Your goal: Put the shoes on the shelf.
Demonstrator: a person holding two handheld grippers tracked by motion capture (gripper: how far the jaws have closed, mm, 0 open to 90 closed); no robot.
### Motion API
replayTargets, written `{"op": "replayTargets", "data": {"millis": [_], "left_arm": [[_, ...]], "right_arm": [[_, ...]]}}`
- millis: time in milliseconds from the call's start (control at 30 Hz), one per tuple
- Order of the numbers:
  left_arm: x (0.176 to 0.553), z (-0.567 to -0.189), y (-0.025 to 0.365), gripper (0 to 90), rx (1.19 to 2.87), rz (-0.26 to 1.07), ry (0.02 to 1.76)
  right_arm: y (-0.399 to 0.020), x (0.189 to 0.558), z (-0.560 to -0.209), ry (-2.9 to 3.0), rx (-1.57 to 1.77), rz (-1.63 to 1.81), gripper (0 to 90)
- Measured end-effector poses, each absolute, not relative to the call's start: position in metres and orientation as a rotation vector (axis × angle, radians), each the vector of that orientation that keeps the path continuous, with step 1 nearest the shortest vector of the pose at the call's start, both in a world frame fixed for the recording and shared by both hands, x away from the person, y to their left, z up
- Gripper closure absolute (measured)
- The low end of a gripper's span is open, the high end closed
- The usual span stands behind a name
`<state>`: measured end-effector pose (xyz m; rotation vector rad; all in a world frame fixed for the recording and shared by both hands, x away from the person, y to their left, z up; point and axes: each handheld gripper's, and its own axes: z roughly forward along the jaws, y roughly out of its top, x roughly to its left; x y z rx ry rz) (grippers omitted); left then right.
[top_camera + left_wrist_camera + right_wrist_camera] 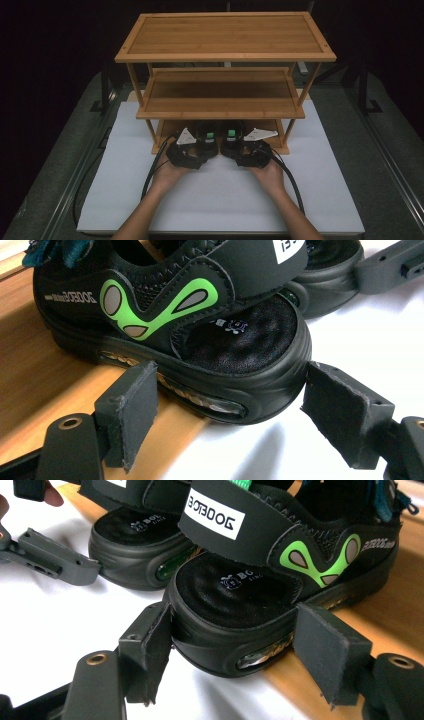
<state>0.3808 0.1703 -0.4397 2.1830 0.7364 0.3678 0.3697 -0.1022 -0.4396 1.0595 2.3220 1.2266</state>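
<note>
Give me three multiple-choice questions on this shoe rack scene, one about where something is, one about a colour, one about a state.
1. Where do the sandals sit?
A. On the top shelf
B. On the rack's bottom shelf, heels past its front edge
C. On the floor beside the table

2. What colour are the markings on the sandals' sides?
A. Red
B. Yellow
C. Green

3. How do the left gripper's jaws stand?
A. Open, one on each side of a sandal heel
B. Shut with nothing between them
C. Clamped on a rack post

Answers:
1 B: both gripper views show the soles on wood, with the heels out over the white mat.
2 C: bright green loops run along the black uppers.
3 A: the left gripper view shows white mat between one pad and the heel.
</note>
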Motion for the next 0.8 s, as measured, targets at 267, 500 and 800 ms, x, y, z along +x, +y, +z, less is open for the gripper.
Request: {"op": "replayTargets", "data": {"millis": [267, 500, 800], "left_arm": [[0.399, -0.441, 0.17, 22.1, 2.185, 0.371, 0.772], [0.409, -0.443, 0.169, 21.9, 2.197, 0.396, 0.789], [0.396, -0.434, 0.173, 18.6, 2.157, 0.324, 0.828]], "right_arm": [[-0.101, 0.388, -0.441, 2.299, 1.084, 1.221, 32.9], [-0.106, 0.395, -0.447, 2.27, 1.104, 1.236, 33.4], [-0.112, 0.382, -0.437, 2.302, 1.109, 1.223, 25.5]]}}
